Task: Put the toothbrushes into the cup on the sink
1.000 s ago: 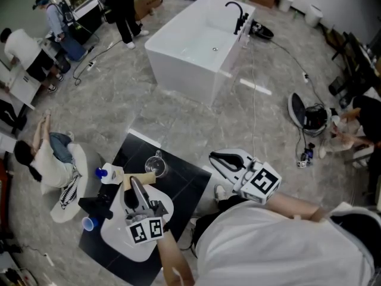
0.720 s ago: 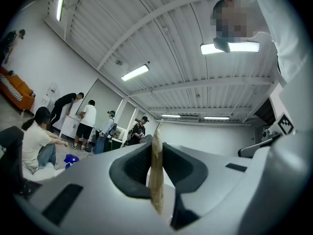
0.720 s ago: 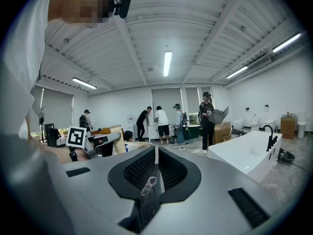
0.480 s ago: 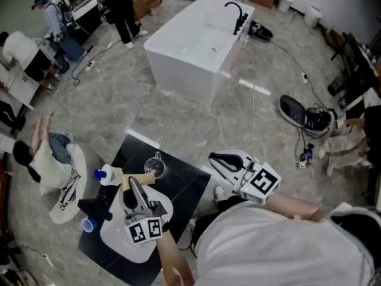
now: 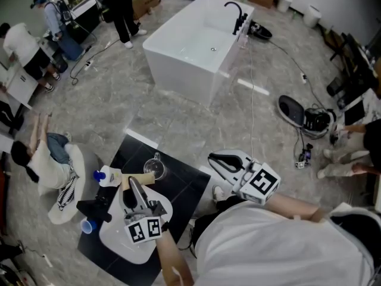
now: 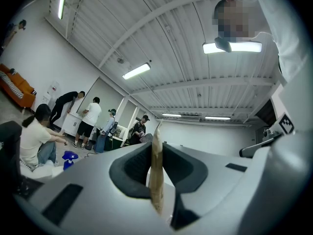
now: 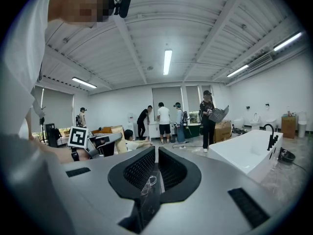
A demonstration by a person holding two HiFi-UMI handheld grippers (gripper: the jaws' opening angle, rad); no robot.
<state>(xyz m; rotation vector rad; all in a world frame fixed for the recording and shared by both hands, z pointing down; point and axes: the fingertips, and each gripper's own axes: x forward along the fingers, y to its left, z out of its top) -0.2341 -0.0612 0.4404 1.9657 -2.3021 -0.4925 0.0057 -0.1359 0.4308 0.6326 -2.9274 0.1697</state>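
Only bystanders (image 5: 44, 159) shifting | left hand-held gripper (image 6: 155, 153) clamping tan toothbrush (image 6: 157, 190) | right hand-held gripper (image 7: 156, 153) pinching clear item (image 7: 148, 186) | cup (image 5: 156, 166) waiting near desk's (image 5: 184, 189) far edge, nothing going in yet

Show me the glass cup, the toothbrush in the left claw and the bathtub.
glass cup (image 5: 156, 167): head view, on its clear body.
toothbrush (image 6: 156, 173): left gripper view, on its tan handle.
bathtub (image 5: 178, 76): head view, on its white outer wall.

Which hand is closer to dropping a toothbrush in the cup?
Left. The left gripper pinches a tan toothbrush beside the glass cup; the right gripper, pinching a clear thing, sits away from the sink.
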